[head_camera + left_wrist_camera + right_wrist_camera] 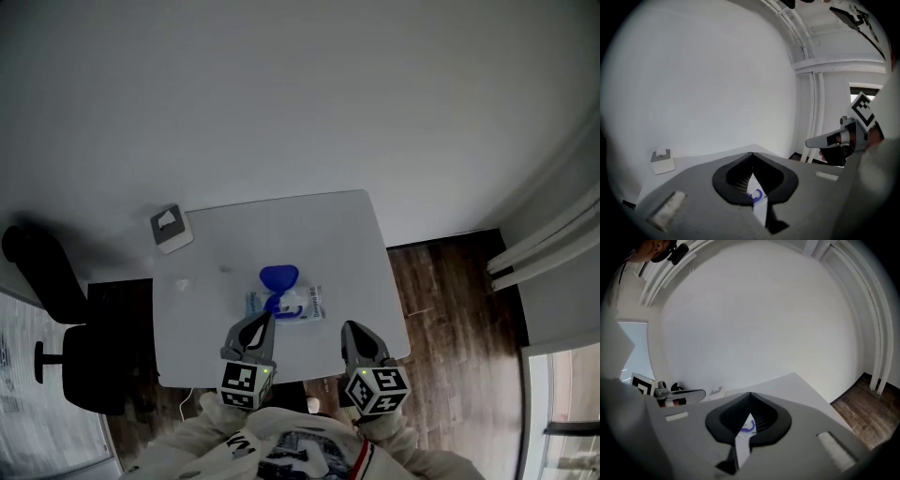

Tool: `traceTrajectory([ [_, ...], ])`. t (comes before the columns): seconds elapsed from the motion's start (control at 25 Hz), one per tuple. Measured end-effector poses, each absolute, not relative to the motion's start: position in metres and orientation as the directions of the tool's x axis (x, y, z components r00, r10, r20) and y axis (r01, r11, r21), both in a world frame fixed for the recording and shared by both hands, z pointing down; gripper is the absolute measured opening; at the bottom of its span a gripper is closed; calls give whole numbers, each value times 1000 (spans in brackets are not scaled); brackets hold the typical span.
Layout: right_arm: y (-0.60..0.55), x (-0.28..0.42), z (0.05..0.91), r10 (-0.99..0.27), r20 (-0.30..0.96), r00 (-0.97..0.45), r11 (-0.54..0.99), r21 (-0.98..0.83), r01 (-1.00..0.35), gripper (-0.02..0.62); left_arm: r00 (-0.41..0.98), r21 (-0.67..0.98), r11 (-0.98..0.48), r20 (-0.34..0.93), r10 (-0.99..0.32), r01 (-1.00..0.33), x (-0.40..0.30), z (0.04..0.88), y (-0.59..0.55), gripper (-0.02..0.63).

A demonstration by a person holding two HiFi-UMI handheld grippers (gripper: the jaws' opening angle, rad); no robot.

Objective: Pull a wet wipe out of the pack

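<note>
While the wipe pack (286,304) is shown whole in the head view, only slivers are seen past the jaws. Left gripper (266,321) and right gripper (348,328) are clenched, empty.

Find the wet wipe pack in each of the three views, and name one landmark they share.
Head view: the wet wipe pack lies toward the near edge of the table.
Left gripper view: a sliver shows low centre, through the slit below the left gripper and its shut tongs.
Right gripper view: the same, below the right gripper.
Shared landmark: the white table.
</note>
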State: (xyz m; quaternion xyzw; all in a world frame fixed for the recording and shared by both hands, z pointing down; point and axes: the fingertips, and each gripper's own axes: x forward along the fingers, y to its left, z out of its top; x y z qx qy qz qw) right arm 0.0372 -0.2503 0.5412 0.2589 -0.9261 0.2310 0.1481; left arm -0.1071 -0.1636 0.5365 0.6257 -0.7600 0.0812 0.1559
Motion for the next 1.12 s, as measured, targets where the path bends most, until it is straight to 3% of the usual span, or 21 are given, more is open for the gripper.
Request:
traceTrajectory([
  [0.64, -283, -67, 561, -342, 444, -828, 788, -344, -510, 6, -174, 112, 227, 361, -916, -967, -193, 554, -198, 5],
  [1.12, -289, -65, 567, -315, 474, -822, 808, -321, -495, 6, -191, 137, 265, 400, -897, -954, -189, 572, -193, 5],
])
